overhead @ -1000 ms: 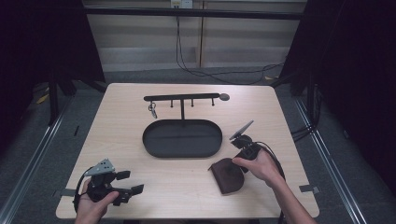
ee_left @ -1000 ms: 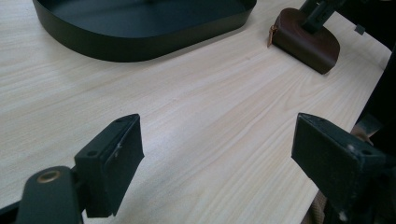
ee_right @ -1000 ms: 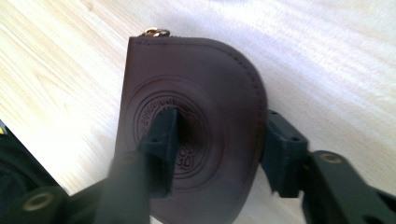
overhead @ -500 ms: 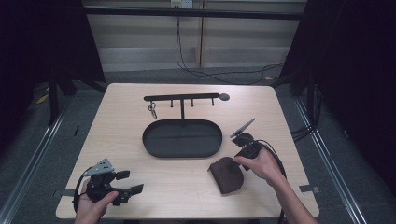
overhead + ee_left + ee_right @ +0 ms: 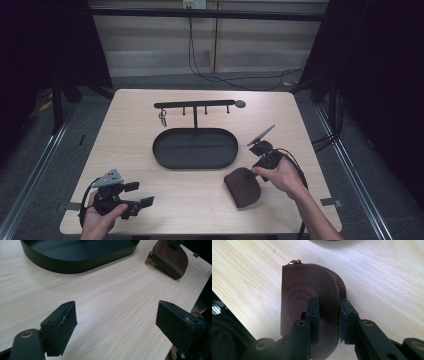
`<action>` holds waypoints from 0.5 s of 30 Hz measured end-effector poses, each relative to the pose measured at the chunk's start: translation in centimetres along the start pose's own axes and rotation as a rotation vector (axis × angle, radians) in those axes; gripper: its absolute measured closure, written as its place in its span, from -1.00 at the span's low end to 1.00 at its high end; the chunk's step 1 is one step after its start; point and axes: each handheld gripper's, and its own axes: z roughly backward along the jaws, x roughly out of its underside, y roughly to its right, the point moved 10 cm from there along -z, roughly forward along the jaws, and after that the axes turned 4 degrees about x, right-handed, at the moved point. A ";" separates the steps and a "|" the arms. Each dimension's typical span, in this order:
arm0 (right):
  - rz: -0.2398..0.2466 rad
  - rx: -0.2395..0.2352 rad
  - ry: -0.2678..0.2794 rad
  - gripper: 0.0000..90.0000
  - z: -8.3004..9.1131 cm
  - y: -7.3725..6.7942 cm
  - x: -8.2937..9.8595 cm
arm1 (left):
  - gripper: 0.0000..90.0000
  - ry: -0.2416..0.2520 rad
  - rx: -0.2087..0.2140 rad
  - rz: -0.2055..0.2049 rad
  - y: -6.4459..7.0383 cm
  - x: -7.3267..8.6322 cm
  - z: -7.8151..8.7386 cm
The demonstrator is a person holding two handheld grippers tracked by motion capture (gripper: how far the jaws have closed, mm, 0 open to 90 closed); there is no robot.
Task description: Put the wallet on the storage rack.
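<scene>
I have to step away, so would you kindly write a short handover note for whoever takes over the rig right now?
Right gripper: shut on the brown leather pouch, jaws pinching its zipped edge near the table's front right.
Left gripper: open, holding nothing, low over the front left.
Black oval tray: centre, nothing in it; hook rack behind it.
Done: pouch gripped.
Left: probably lift it and place it, perhaps in the tray; pouch not yet raised.

Lab rig, black curtains [image 5: 45,45] (cables [image 5: 220,75] trailing)
</scene>
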 end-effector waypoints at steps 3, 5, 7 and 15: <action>0.001 0.011 -0.001 0.66 0.2 -0.1 -0.1 | -0.63 -0.002 0.002 -0.001 0.1 0.1 0.0; 0.012 0.026 0.007 0.68 0.8 -0.2 -0.3 | -0.63 -0.004 0.007 -0.004 0.1 0.1 0.1; 0.020 0.033 0.008 0.68 0.9 -0.1 -0.3 | -0.63 0.000 0.007 -0.002 0.1 0.1 0.1; 0.019 0.043 0.011 0.74 1.6 0.0 -0.5 | -0.63 0.000 0.006 -0.002 0.1 0.0 0.2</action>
